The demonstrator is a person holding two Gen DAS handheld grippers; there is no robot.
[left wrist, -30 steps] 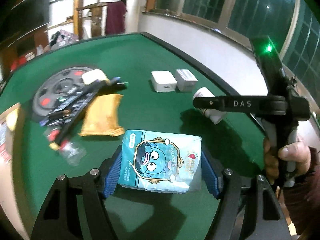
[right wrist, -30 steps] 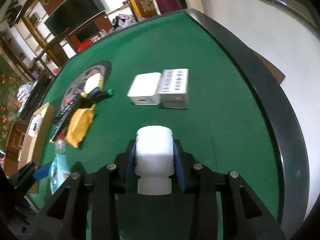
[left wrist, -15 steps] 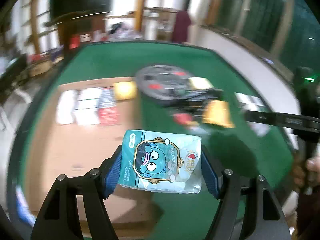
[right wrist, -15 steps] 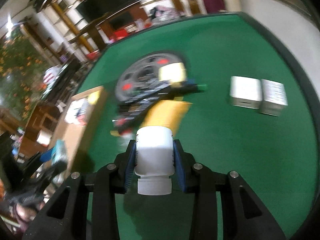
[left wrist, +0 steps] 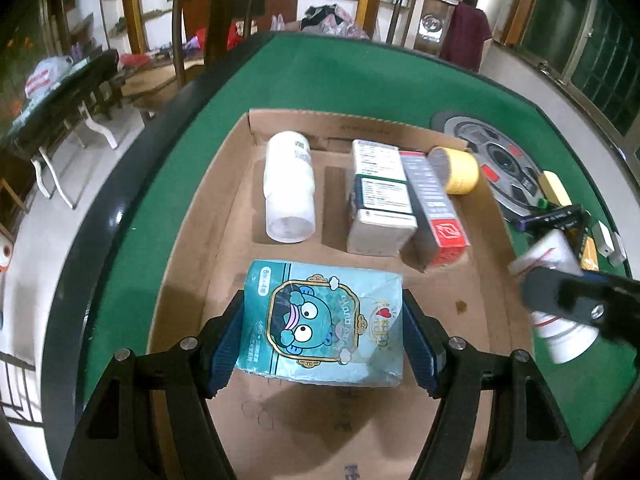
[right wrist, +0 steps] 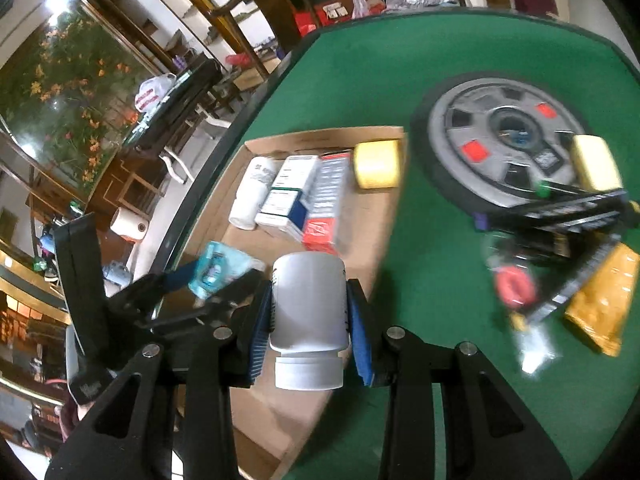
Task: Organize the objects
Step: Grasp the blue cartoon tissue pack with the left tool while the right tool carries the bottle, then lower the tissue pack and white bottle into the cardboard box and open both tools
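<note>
"6" and "4" on the teal tissue pack (left wrist: 320, 320); other print illegible.

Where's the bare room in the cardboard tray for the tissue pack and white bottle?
Free: the cardboard tray floor nearer the camera than the lying bottle and boxes, under the tissue pack, plus the right strip by the red-ended box. Crowded: the tray's far row; the table by the grey disc.

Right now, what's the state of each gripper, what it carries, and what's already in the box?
left gripper: shut on tissue pack, over the cardboard box
right gripper: shut on white bottle
white cylinder: lying in box
stacked cartons: lying in box
yellow roll: on its side at box edge
</note>
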